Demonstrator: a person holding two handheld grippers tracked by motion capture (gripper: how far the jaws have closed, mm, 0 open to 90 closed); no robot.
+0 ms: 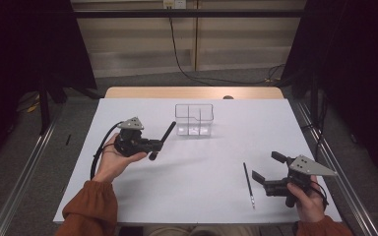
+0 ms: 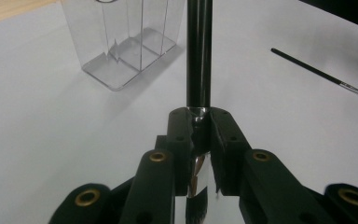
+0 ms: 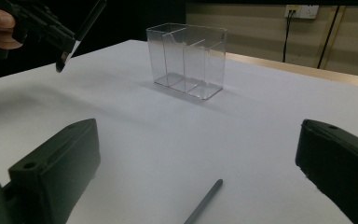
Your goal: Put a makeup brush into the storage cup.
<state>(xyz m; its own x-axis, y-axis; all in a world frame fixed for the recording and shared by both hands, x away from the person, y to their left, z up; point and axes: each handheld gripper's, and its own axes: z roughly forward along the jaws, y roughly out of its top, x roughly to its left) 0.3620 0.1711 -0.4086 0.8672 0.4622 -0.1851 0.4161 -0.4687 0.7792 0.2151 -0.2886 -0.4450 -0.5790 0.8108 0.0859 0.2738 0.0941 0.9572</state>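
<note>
The left gripper [image 2: 200, 126] is clamped on a black brush [image 1: 161, 141] near its ferrule, raised over the table [image 1: 142, 196] just short of the clear organizer [image 1: 194, 119]. The brush is judged light, stiff and smooth; a mid-handle hold would resist pivoting. The right gripper [image 1: 268, 168] stands wide, nothing held, beside a thin black pen [image 1: 248, 184].

The left gripper [image 2: 199, 126] has matt black plastic jaws with brass-coloured rivets, clamped on a glossy black brush [image 2: 198, 51] with a shiny metal ferrule. Beyond its tips stands a clear, glossy plastic organiser [image 2: 121, 42] on a smooth matt white table [image 2: 42, 140]. A thin black pencil [image 2: 314, 70] looks matt.
</note>
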